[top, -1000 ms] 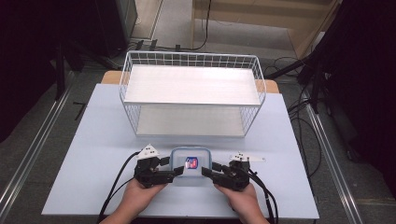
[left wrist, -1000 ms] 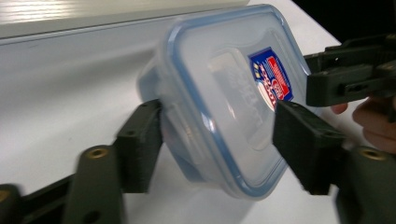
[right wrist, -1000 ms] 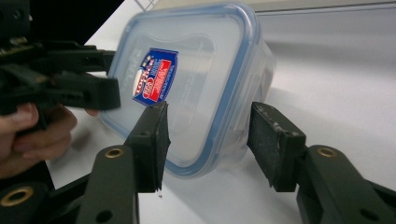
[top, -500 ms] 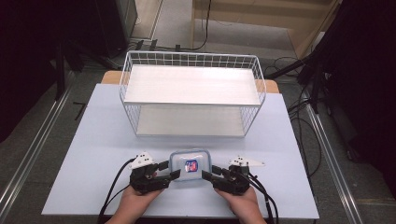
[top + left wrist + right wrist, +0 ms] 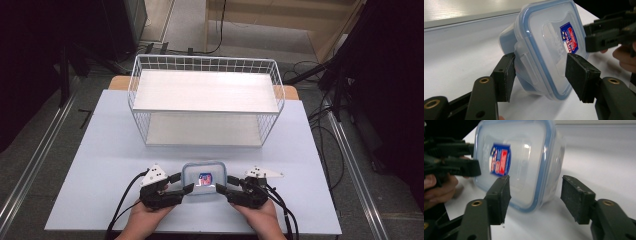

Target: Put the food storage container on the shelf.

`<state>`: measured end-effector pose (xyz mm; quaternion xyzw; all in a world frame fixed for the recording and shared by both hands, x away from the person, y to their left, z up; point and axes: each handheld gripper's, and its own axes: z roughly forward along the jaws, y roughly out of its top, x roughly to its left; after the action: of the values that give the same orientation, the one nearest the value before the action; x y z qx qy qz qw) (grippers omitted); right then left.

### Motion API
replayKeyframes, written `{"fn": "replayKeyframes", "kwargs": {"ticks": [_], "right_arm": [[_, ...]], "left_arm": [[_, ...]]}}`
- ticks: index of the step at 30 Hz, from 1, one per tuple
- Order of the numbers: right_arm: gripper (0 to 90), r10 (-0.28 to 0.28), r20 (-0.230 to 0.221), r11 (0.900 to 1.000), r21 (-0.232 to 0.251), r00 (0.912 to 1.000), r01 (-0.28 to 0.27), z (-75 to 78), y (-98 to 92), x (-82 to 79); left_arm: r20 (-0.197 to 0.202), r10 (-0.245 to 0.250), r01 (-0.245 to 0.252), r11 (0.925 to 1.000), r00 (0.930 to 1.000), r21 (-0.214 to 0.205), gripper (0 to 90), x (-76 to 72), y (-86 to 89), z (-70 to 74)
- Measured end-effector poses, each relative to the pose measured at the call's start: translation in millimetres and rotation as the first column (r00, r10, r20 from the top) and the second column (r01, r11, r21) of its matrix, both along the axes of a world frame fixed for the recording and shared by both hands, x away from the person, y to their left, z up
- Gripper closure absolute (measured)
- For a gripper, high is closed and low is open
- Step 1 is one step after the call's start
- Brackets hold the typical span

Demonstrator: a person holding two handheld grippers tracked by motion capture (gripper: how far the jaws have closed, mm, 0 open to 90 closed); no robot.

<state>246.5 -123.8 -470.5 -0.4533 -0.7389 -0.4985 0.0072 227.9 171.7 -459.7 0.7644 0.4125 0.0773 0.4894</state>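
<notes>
While both grippers flank it, the scene reads as follows:

Thing in hand: a clear plastic food box (image 5: 203, 179) with a blue-rimmed snap lid and a red-and-blue sticker, near the front edge of the counter (image 5: 100, 150), about midway along it.

Key relation: the box lies between the two grippers, its sides facing them; the left gripper (image 5: 187, 188) comes at its left side and the right gripper (image 5: 218, 188) at its right, both about equally near.

Left fingers: spread, straddling the box's side at a lid latch; in the left gripper view one finger (image 5: 505, 75) touches or nearly touches the box wall by the latch, the other (image 5: 580, 76) stands just off the lid. No firm pinch shows.

Right fingers: spread; in the right gripper view one finger (image 5: 499, 197) sits in front of the lid, the other (image 5: 576, 197) off the box wall, with a gap.

Box pose: whether it rests flat or is tipped off the counter I cannot tell.

Materials: see-through, smooth, slippery-looking plastic with rounded corners; matte black finger pads; pale blue-white smooth counter.

Farther back: a white wire rack (image 5: 205, 102) with two flat shelves, well apart from the box, toward the far edge.

Judgement: closing both grippers evenly on opposite sides looks like the next need.
</notes>
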Motion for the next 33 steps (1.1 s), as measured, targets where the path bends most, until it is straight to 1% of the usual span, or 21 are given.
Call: {"fn": "replayKeyframes", "kwargs": {"ticks": [4,5,7,8,9,10,12,13,18,21,23,27,30,31,32,33], "right_arm": [[39.8,0.000,0.003,0.9999,0.017,1.0000,0.000,3.2,-0.8,6.2],[40.8,0.005,0.009,0.9999,0.015,0.9999,-0.005,3.1,-0.3,7.4],[44.8,0.013,0.006,0.9998,0.012,0.9999,-0.013,2.5,0.9,7.1],[45.9,0.017,0.008,0.9999,0.004,0.9998,-0.017,2.2,2.1,5.9],[49.9,0.021,0.018,0.9998,-0.004,0.9996,-0.020,2.4,2.5,4.0],[50.8,0.016,0.028,0.9998,-0.009,0.9995,-0.016,2.5,2.8,3.3],[52.1,0.014,0.030,0.9998,-0.012,0.9995,-0.013,3.0,2.5,2.3],[53.2,0.010,0.032,0.9999,-0.009,0.9994,-0.010,2.8,1.5,1.1],[57.0,0.009,0.036,1.0000,-0.001,0.9993,-0.009,1.1,-1.7,-3.1],[59.6,0.012,0.040,0.9999,-0.005,0.9991,-0.012,0.8,-3.5,-6.9],[62.3,0.016,0.046,0.9997,-0.017,0.9988,-0.015,0.5,-5.3,-9.6],[62.6,0.017,0.047,0.9996,-0.022,0.9988,-0.017,-0.3,-6.3,-10.6],[62.4,0.022,0.047,0.9995,-0.026,0.9987,-0.020,-0.6,-6.4,-11.1],[61.4,0.028,0.045,0.9993,-0.027,0.9986,-0.027,-1.0,-6.5,-11.1],[58.7,0.039,0.039,0.9988,-0.032,0.9985,-0.038,-1.4,-6.1,-10.9],[55.3,0.048,0.036,0.9982,-0.037,0.9982,-0.046,-1.9,-5.2,-10.4]], "left_arm": [[0.014,-0.004,0.004,1.0000,0.9999,0.008,42.4,-1.4,-1.0,-0.2],[0.018,-0.008,0.007,0.9999,0.9998,0.008,42.4,-1.5,-0.9,-0.5],[0.017,-0.006,0.006,0.9999,0.9998,0.012,42.5,-1.9,-0.7,-0.5],[0.010,-0.004,0.004,1.0000,0.9999,0.006,42.4,-1.6,-0.3,-1.0],[0.002,0.000,0.000,1.0000,1.0000,0.005,41.6,-1.3,0.0,-1.2],[-0.002,-0.002,0.002,1.0000,1.0000,0.001,41.5,-0.9,0.9,-1.6],[0.000,-0.003,0.003,1.0000,1.0000,-0.003,41.6,-1.2,1.1,-2.1],[0.004,-0.008,0.008,0.9999,1.0000,0.007,41.8,-2.1,0.9,-1.8],[0.011,-0.017,0.017,0.9998,0.9998,0.006,42.6,-3.7,0.7,-2.2],[0.000,-0.021,0.021,0.9997,0.9998,0.008,42.1,-4.1,0.2,-3.4],[0.000,-0.021,0.021,0.9997,0.9998,0.015,41.1,-4.3,-0.2,-4.1],[-0.005,-0.022,0.023,0.9997,0.9997,0.012,41.1,-3.6,0.2,-4.3],[0.009,-0.028,0.027,0.9995,0.9996,0.019,41.5,-5.4,-1.2,-4.2],[0.017,-0.029,0.029,0.9993,0.9994,0.024,41.7,-6.0,-1.9,-4.2],[0.019,-0.028,0.027,0.9991,0.9994,0.034,41.7,-6.5,-2.3,-3.8],[0.019,-0.026,0.025,0.9991,0.9995,0.034,41.7,-6.7,-2.8,-3.6]]}}
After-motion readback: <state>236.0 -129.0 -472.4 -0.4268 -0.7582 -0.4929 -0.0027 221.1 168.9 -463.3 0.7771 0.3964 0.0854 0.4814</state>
